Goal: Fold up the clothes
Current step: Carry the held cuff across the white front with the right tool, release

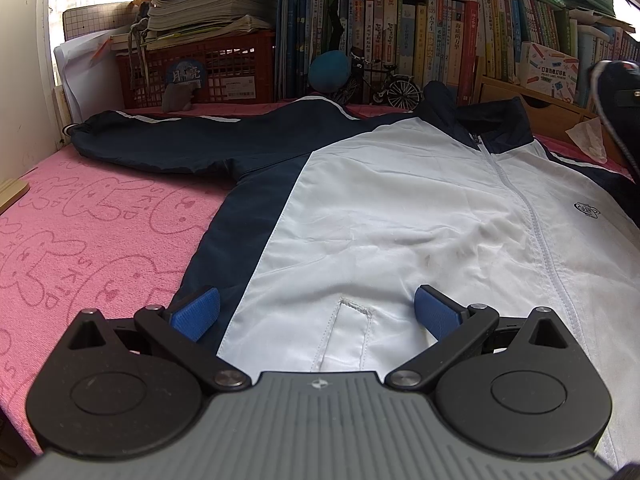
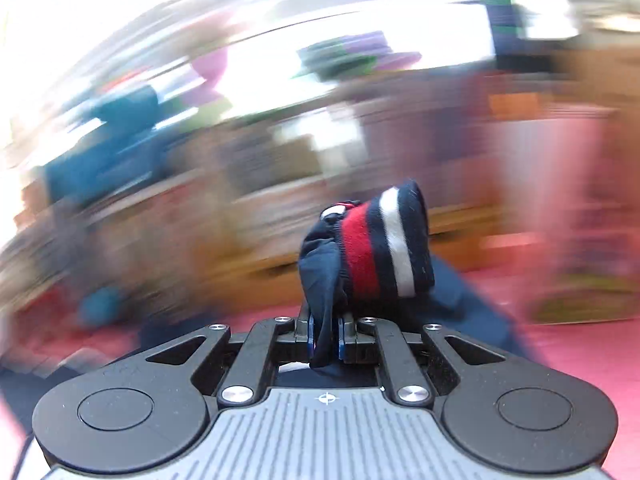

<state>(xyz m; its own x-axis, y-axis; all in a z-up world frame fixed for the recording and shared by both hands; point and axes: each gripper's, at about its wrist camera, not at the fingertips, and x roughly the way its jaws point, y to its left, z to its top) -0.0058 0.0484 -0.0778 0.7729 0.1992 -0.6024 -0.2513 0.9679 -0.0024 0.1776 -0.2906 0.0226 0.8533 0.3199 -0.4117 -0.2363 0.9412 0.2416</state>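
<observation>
A navy-and-white jacket (image 1: 400,200) lies spread flat, front up, on the pink sheet (image 1: 80,220), one sleeve reaching toward the sheet's far left corner. The left gripper (image 1: 316,312) hovers spread wide over its hem. The right gripper (image 2: 326,340) is pinching dark fabric just behind the striped cuff (image 2: 388,248) (probably the other sleeve; surroundings are blurred).
</observation>
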